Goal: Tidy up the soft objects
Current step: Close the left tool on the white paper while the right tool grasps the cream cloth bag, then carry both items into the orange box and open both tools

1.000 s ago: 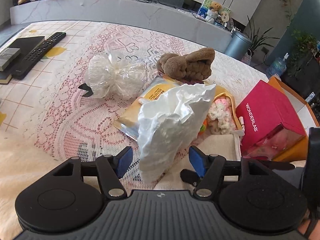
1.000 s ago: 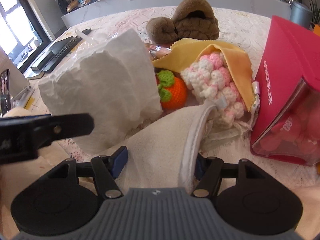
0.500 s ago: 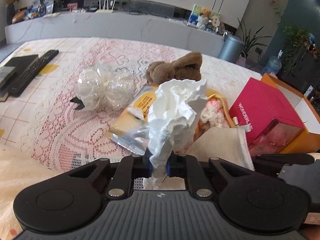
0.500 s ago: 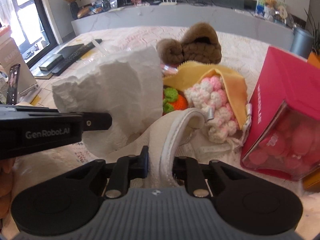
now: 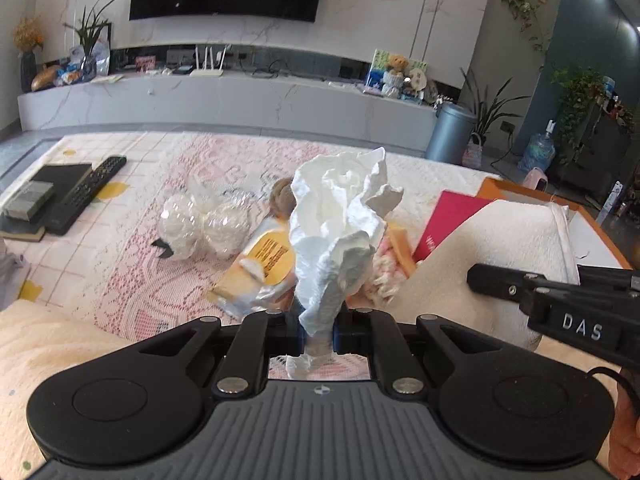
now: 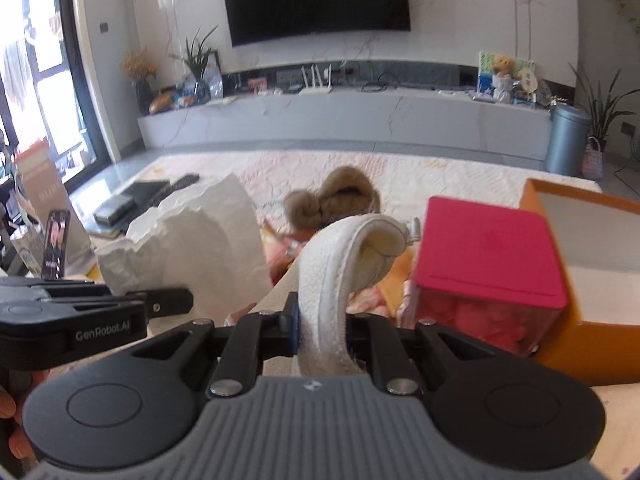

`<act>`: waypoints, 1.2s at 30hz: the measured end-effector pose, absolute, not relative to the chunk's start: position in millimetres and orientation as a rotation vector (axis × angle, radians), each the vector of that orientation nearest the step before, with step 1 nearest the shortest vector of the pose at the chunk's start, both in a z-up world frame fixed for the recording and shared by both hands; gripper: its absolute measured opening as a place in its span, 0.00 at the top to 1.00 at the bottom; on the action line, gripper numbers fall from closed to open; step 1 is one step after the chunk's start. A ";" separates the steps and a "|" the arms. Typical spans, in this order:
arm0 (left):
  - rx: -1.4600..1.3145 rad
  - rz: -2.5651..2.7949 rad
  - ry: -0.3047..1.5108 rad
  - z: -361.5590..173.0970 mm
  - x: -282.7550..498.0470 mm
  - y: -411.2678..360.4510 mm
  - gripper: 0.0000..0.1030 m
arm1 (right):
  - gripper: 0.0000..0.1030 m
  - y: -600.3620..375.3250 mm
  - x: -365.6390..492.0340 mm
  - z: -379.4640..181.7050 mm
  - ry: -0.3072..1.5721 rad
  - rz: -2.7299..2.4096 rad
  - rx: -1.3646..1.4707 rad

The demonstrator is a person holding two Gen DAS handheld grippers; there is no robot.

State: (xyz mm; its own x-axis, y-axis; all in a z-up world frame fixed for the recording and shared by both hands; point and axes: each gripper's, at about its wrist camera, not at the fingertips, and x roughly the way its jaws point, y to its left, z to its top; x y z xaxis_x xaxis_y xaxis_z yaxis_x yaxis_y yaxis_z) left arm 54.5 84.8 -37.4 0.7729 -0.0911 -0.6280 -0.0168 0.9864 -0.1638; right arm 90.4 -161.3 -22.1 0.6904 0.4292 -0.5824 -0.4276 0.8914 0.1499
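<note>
White crumpled tissue (image 5: 340, 224) is pinched tight in my left gripper (image 5: 318, 334), lifted above the pink lace cloth (image 5: 132, 280). My right gripper (image 6: 320, 332) is closed on the beige towel (image 6: 340, 264), beside the orange box (image 6: 580, 280). I judge both go there next, without dragging.

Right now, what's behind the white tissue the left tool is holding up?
Behind the white tissue held in the left tool: a brown plush toy, a yellow snack packet and pink-white crochet, each partly hidden. Anything directly behind the tissue is covered.
</note>
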 end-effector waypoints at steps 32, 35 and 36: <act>-0.060 -0.537 0.743 10.0 179.1 -114.0 0.87 | 0.88 -363.5 168.1 47.1 0.568 0.145 -0.141; -0.049 -0.554 0.799 -3.1 198.1 -122.1 0.87 | 0.88 -371.4 187.9 33.1 0.623 0.157 -0.147; -0.038 -0.558 0.817 -8.0 202.4 -125.1 0.87 | 0.88 -375.9 195.3 26.9 0.647 0.166 -0.148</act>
